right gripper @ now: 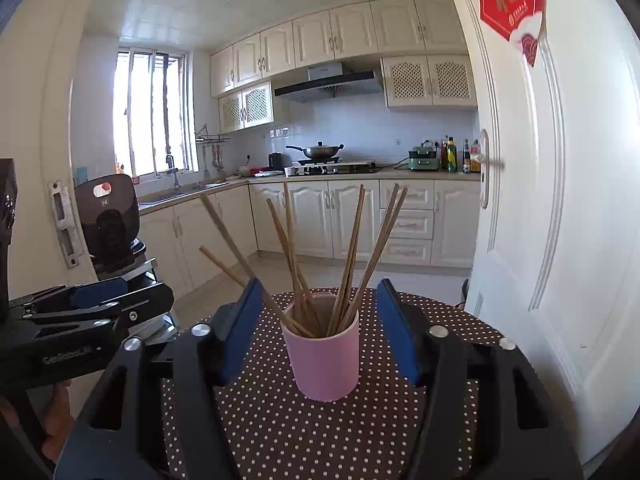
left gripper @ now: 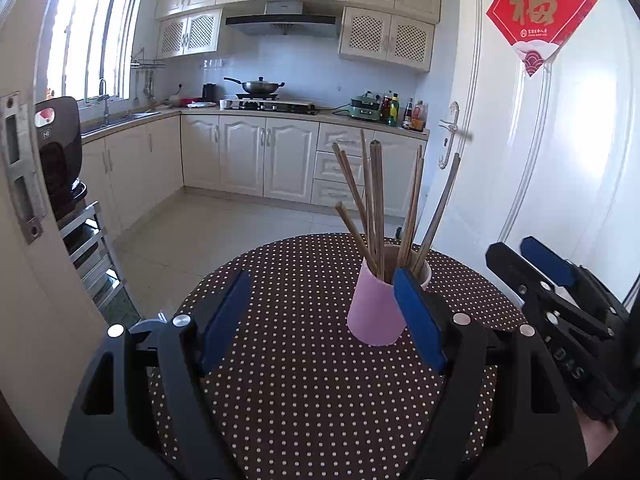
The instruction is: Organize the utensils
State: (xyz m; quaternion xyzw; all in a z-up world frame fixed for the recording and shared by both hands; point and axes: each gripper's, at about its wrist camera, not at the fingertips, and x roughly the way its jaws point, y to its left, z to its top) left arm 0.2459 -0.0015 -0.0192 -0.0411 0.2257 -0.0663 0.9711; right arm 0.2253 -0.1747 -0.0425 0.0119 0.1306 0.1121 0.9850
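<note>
A pink cup (left gripper: pixel 376 312) holding several wooden chopsticks (left gripper: pixel 376 200) stands upright on a round table covered with a brown polka-dot cloth (left gripper: pixel 304 392). My left gripper (left gripper: pixel 320 280) is open, and the cup sits just inside its right finger without being clasped. My right gripper (left gripper: pixel 516 250) shows at the right edge of that view. In the right wrist view my right gripper (right gripper: pixel 318 286) is open, with a gap to the cup (right gripper: pixel 324 360) on both sides. One of the chopsticks (right gripper: pixel 352 248) leans left past its left fingertip (right gripper: pixel 250 292). My left gripper (right gripper: pixel 148 288) appears at the left.
A white door (right gripper: pixel 560 240) with a red paper square (left gripper: pixel 540 8) stands close on the right. A black appliance (left gripper: pixel 60 148) sits on a metal rack (left gripper: pixel 92 256) to the left. Tiled floor and cream kitchen cabinets (left gripper: pixel 248 156) lie beyond the table's far edge.
</note>
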